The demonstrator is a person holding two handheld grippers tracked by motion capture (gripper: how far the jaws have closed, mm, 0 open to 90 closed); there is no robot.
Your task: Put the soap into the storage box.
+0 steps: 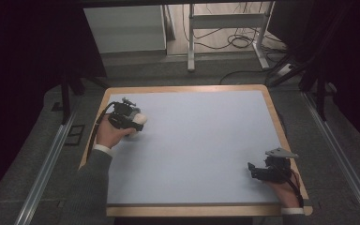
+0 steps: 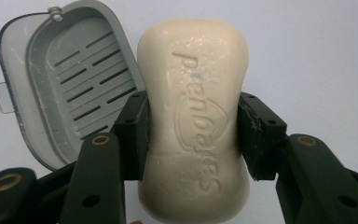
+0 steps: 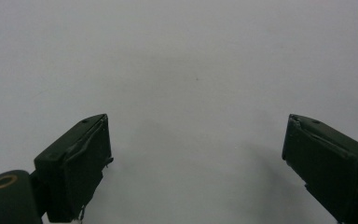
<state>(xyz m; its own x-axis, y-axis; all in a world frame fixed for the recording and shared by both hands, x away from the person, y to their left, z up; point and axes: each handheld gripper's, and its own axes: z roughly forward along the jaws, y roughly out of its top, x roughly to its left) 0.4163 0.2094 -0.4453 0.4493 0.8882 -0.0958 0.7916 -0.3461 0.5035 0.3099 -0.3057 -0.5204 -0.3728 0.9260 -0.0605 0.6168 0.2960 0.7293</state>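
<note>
In the high view, the left gripper point(image 1: 133, 123) is held near the far left corner of the pale blue table point(image 1: 201, 150), a cream bar of soap point(image 1: 138, 120) pinched in it. The right gripper point(image 1: 258, 172) is rested near the front right edge, well apart from the soap. The soap dish is hard to make out here — it is largely hidden behind the hand point(image 1: 110, 133) and gripper.

In the left gripper view, the soap is seen clamped across its narrowed waist between the two black pads point(image 2: 135, 135), jaws closed firmly on it. Just beside it lies an open grey soap dish point(image 2: 70, 88) with a slotted drain tray (its clear lid is cut off at the frame's left). A slip is judged the main risk — the bar looks smooth and curved, so it could squirt forward or twist if squeezed harder or tilted. Its lower end is cut off, so any contact with the table cannot be told.

In the right gripper view, the jaws are spread wide over bare table, nothing held.
</note>
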